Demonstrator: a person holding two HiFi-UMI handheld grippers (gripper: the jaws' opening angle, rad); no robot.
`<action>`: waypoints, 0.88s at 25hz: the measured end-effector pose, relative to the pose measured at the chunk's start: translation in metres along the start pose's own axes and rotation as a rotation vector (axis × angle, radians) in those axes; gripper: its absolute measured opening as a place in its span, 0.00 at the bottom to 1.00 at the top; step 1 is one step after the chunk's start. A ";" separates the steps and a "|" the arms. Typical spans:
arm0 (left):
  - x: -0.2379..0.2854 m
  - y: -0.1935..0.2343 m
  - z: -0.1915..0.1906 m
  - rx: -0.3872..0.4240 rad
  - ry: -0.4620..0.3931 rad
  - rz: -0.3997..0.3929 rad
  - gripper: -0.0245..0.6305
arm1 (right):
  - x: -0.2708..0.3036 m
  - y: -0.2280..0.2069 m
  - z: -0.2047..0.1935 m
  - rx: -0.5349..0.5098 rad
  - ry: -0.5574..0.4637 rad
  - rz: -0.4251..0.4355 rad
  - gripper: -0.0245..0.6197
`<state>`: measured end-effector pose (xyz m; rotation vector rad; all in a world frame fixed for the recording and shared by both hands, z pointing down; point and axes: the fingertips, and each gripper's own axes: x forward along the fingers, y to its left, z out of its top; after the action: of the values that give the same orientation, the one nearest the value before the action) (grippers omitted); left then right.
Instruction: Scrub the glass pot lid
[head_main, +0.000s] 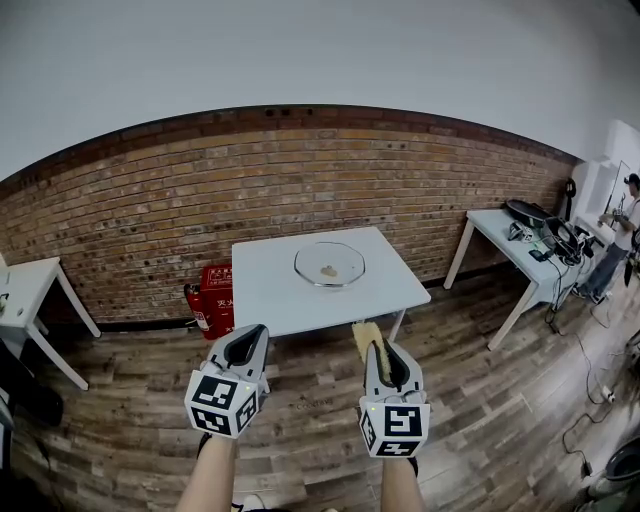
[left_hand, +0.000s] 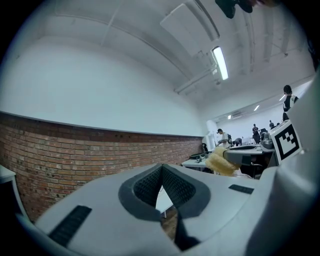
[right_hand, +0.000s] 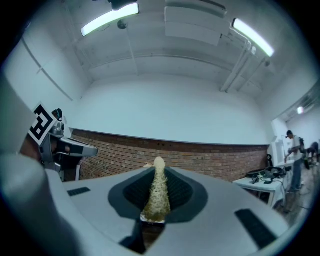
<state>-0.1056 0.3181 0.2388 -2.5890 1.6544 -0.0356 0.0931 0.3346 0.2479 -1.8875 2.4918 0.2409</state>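
The right tool (head_main: 380, 355) is clamped on a yellow scrubbing sponge (head_main: 364, 336). The left tool (head_main: 244, 348) is closed with nothing in it. At twelve o'clock from both, well apart, the glass pot lid (head_main: 329, 264) lies on the white counter (head_main: 270, 295).

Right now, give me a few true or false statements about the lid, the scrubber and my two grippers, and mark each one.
1. The glass pot lid lies on the white table. True.
2. The left gripper holds the scrubbing pad. False: it is shut on nothing; the right gripper is shut on the yellowish scrubbing pad.
3. The pad is pressed against the lid. False: both grippers are on the near side of the table, apart from the lid.
4. A red fire-extinguisher box stands on the floor against the brick wall, by the table's left end. True.
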 end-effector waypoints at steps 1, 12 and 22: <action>0.000 -0.004 0.000 0.001 0.001 0.004 0.05 | -0.002 -0.003 -0.001 0.001 -0.001 0.005 0.13; 0.008 -0.026 -0.011 0.006 0.006 0.030 0.05 | -0.002 -0.028 -0.004 0.042 -0.029 0.035 0.13; 0.041 -0.015 -0.009 0.023 -0.017 0.012 0.05 | 0.027 -0.038 -0.010 0.020 -0.040 0.035 0.13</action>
<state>-0.0750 0.2872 0.2482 -2.5554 1.6532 -0.0321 0.1231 0.2977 0.2510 -1.8150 2.4930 0.2502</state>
